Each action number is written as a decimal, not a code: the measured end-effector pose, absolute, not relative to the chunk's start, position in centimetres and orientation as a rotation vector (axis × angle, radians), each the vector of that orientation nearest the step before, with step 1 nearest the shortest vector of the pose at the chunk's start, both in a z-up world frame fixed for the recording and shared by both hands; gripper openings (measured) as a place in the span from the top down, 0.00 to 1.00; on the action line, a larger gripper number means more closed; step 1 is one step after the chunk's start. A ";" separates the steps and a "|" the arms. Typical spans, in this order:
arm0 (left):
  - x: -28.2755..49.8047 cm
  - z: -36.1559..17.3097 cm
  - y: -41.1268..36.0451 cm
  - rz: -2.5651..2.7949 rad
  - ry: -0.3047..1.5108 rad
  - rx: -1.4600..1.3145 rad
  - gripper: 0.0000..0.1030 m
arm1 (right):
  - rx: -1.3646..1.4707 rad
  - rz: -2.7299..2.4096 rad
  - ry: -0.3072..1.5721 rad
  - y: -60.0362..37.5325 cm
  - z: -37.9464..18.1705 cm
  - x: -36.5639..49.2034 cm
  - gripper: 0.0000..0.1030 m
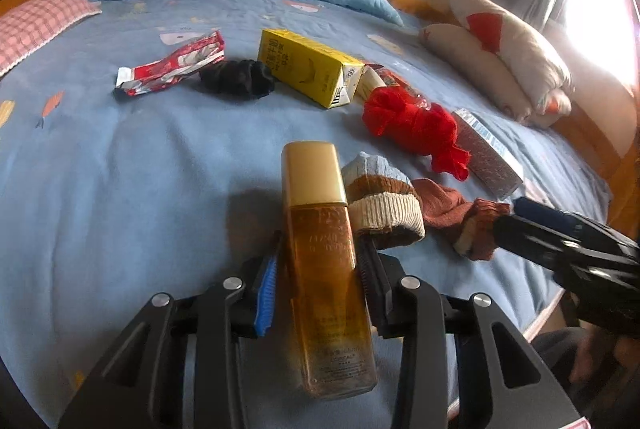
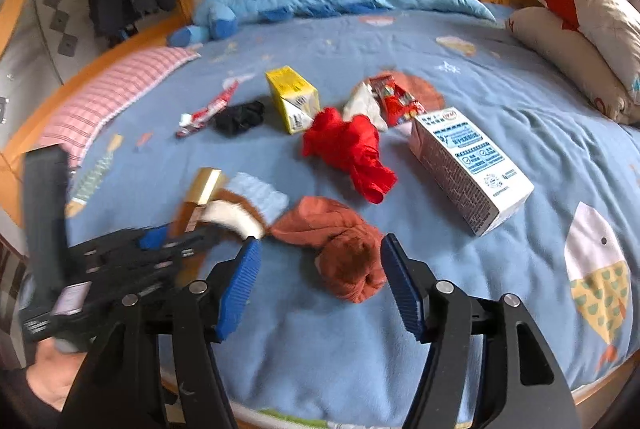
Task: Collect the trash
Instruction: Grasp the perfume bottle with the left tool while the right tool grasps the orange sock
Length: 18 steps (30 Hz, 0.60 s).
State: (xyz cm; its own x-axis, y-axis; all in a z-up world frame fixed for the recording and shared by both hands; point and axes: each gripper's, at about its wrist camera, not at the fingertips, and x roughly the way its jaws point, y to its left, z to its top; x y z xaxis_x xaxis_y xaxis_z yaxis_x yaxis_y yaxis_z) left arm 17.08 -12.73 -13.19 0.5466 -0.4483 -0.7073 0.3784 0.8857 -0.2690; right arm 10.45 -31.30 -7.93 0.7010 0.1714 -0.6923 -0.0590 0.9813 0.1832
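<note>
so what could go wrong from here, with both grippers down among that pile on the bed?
1. The left hand-held gripper has its pads on the amber bottle, apparently low on a smooth body; lifting it may let it slip or tip.
2. The striped sock leans on that bottle and may be dragged along.
3. The right hand-held gripper stands open around the rust-brown sock, which looks like clothing, not trash, so a wrong pick is possible.
</note>
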 end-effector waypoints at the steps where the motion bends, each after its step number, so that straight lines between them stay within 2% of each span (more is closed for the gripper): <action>1: 17.0 -13.2 -12.4 -0.495 0.864 -0.092 0.64 | 0.147 0.120 0.802 -31.2 -8.3 10.9 0.37; 3: 17.0 -13.1 -11.8 -0.506 0.860 -0.098 0.64 | 0.131 0.089 0.835 -31.0 -9.1 12.1 0.35; 4: 17.0 -13.1 -11.6 -0.511 0.861 -0.101 0.64 | 0.125 0.080 0.838 -31.0 -9.3 12.5 0.38; 5: 17.0 -13.0 -11.4 -0.517 0.861 -0.108 0.64 | 0.121 0.078 0.841 -30.9 -9.5 12.7 0.52; 7: 17.0 -12.8 -10.9 -0.533 0.860 -0.127 0.64 | 0.100 0.053 0.838 -30.8 -9.5 12.8 0.70; 11: 16.8 -12.0 -10.1 -0.564 0.845 -0.162 0.64 | 0.098 0.046 0.813 -30.7 -9.5 12.1 0.76; 18: 16.8 -10.7 -9.8 -0.582 0.813 -0.177 0.64 | 0.215 0.073 0.720 -31.9 -7.2 9.9 0.77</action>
State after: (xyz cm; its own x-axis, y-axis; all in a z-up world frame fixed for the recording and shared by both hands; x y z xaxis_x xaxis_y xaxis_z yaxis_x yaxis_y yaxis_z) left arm 16.78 -9.80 -10.69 0.5418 -0.5530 -0.6330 0.4211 0.8304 -0.3649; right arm 9.86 -31.93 -7.20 0.7502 0.1404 -0.6461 0.0070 0.9754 0.2202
